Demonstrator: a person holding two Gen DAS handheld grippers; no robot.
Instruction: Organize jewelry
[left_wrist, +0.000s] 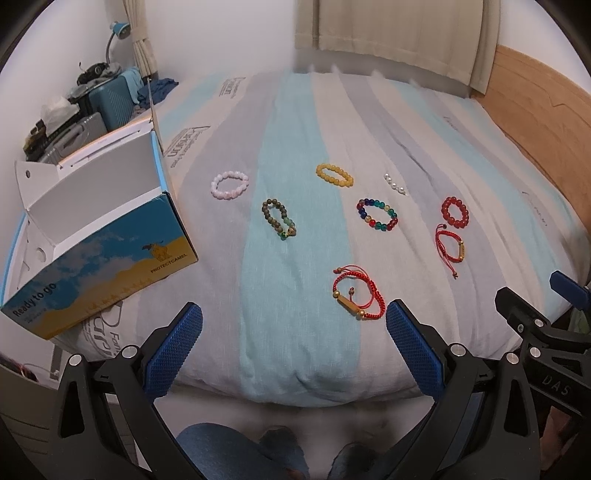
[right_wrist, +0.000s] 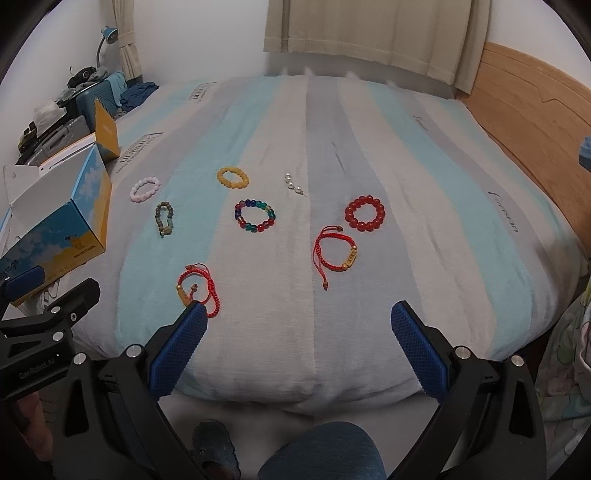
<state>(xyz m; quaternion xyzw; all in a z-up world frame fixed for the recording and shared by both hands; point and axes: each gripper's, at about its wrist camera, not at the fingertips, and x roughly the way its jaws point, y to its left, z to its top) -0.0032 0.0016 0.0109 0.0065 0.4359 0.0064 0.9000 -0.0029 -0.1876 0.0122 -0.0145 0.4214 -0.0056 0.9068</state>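
Bracelets lie spread over the striped bedspread (left_wrist: 295, 350), each one apart from the others, which I take to be deliberate: with clear cloth around every piece I can close on one without snagging its neighbour. Nearest my left gripper (left_wrist: 293, 325) is a red cord bracelet (left_wrist: 357, 295) with a gold bar, just beside the inner edge of its right finger. A second red cord bracelet (right_wrist: 337, 251) lies ahead of my right gripper (right_wrist: 299, 325), with the red bead bracelet (right_wrist: 365, 213) just beyond it. Further in I see the multicoloured bead bracelet (right_wrist: 255, 216), the yellow bead bracelet (right_wrist: 232, 177), the pink bead bracelet (right_wrist: 145, 189), the dark green bead bracelet (left_wrist: 280, 218) and a short string of pearls (right_wrist: 294, 183).

The open box (left_wrist: 110, 240) sits at the left edge of the bed with its lid folded back and its mouth facing up. I judge it is the place the pieces are meant to go, since it is on my left side and nothing is visible inside it from here.

Both grippers hang at the near edge of the bed, off the cloth, fingers spread wide and holding nothing. I read that as a ready stance: wide enough to straddle a loop of cord or beads. No piece has been lifted yet, so sorting looks to be at its start. The nearest cord bracelet seems the easy first pick, though its thin cord lies flat on soft fabric and may slip between the pads.
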